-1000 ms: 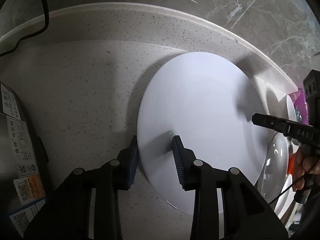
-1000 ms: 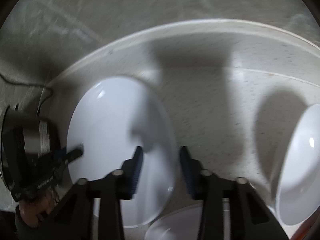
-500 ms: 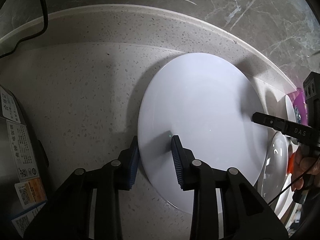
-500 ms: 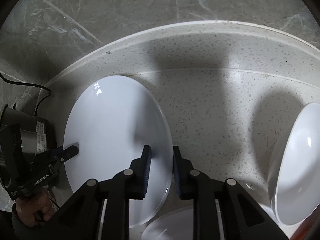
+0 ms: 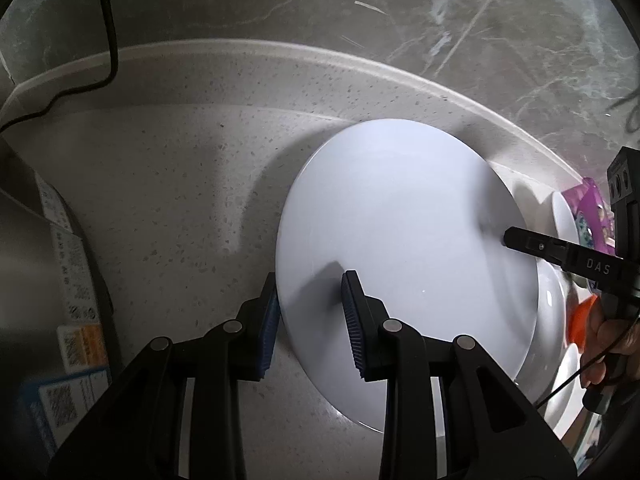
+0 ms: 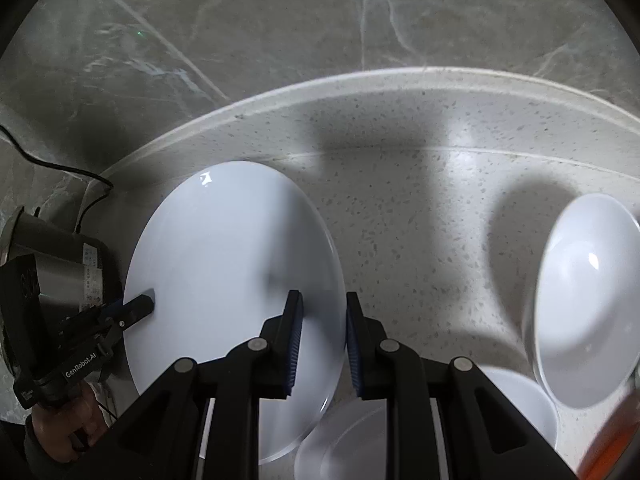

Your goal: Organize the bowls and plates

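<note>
A large white plate [image 5: 400, 216] hangs between both grippers, just above the speckled countertop [image 5: 168, 200]. My left gripper [image 5: 310, 320] is shut on the plate's near-left rim, one blue pad under it and one on top. Across the plate, the right gripper's finger [image 5: 520, 240] grips the opposite edge. In the right wrist view, my right gripper [image 6: 322, 340] is shut on the plate's [image 6: 224, 260] right rim. There the left gripper's finger [image 6: 140, 306] holds the far side.
A white bowl [image 6: 588, 312] sits on the counter at the right, and another white dish [image 6: 352, 440] lies under the right gripper. A steel appliance [image 6: 52, 276] with labels and a black cable [image 5: 108, 40] stands at the left. A marble wall [image 6: 320, 20] rises behind the raised counter edge.
The right gripper's jaws have closed onto the plate's rim. Both grippers and the plate have since drawn up and back from the counter a little.
</note>
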The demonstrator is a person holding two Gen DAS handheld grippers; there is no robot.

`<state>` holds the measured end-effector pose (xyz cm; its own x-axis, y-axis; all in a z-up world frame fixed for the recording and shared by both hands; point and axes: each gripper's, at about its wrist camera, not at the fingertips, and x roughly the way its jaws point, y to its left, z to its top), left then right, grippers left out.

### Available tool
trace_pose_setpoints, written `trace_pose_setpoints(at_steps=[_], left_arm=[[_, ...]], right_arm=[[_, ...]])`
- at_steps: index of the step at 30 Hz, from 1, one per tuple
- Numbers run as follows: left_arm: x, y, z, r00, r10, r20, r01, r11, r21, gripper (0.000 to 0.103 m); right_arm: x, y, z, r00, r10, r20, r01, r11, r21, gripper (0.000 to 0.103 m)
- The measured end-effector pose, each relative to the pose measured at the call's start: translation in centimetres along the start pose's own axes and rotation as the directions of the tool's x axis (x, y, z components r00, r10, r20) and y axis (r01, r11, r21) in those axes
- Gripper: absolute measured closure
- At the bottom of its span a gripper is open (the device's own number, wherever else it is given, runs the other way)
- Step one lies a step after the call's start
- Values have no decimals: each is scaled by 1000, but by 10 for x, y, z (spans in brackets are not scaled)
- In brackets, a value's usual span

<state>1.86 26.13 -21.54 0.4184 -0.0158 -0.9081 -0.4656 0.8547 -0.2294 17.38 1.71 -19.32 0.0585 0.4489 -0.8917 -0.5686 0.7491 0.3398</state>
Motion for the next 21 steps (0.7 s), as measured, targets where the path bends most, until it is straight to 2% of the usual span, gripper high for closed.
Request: trace_pose_setpoints(at_steps=[7,13,21], left_arm=[[-42,-17,-22,998,-35,48,33,999,34,75],[-82,-33,-55,995,-69,67,63,995,80,75],[-106,-51,-140,994,-112,3,110,983,147,75]], right_arm=[[-43,3,-20,997,-5,73,5,1000,2,81],[-93,12,-63,989,-16,146,16,1000,4,82],[-128,10,-144,985,-32,170,18,997,80,83]])
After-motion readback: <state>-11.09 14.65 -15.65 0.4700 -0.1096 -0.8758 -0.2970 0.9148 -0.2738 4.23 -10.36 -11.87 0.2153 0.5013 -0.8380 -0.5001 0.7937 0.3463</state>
